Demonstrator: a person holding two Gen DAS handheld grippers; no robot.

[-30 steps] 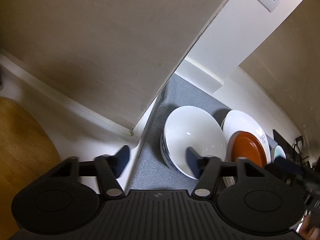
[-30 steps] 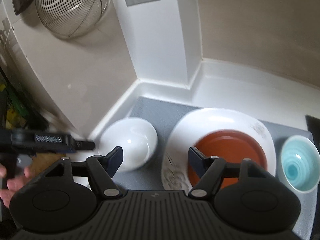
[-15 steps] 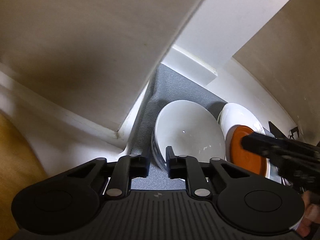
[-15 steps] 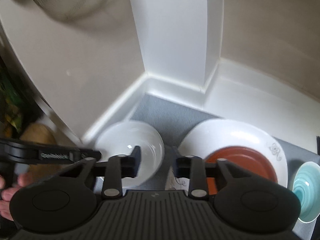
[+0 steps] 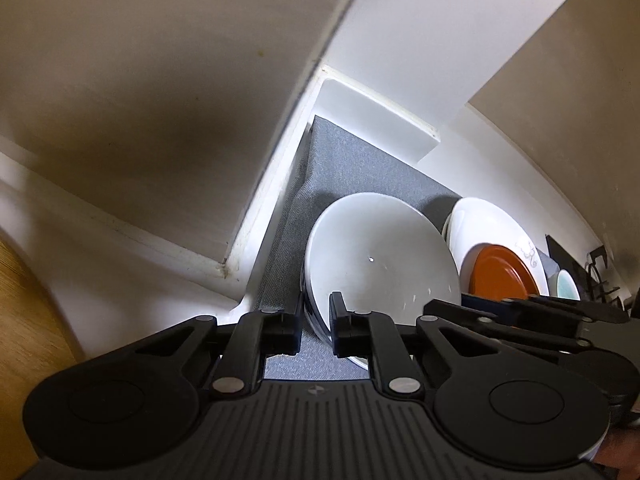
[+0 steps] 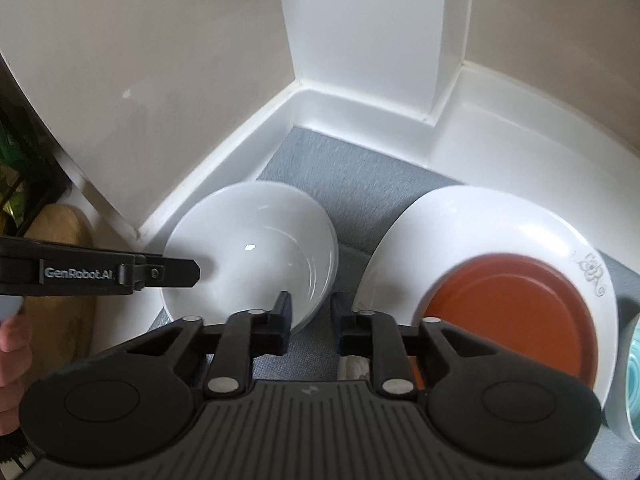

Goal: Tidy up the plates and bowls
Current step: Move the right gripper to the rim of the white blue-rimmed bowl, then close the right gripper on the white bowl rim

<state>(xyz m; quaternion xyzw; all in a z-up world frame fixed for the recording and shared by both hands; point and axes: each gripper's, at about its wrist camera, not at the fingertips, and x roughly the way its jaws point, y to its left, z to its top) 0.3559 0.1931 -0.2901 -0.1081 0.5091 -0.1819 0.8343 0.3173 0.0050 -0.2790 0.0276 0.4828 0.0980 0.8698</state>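
Note:
A white bowl [image 5: 380, 256] [image 6: 256, 252] sits on a grey mat [image 6: 352, 184], with a dark-edged rim showing under it on the near side. My left gripper [image 5: 316, 322] is shut on the bowl's left rim; in the right wrist view it [image 6: 188, 274] reaches in from the left. My right gripper [image 6: 310, 314] straddles the bowl's right rim with its jaws closing. One finger is inside the bowl, and a sliver of mat still shows beside the other. To the right, an orange plate [image 6: 508, 316] lies on a large white plate [image 6: 480, 224].
A small turquoise bowl [image 6: 632, 380] stands at the mat's right edge. White counter walls [image 6: 360, 40] close in the corner behind the dishes. A wooden board [image 6: 60, 264] lies left of the mat, and a hand [image 6: 12, 344] shows at the left edge.
My left jaws have shut onto the bowl's left rim. My right gripper has dropped and shifted left from the plates to the bowl's right rim, and its jaws have narrowed.

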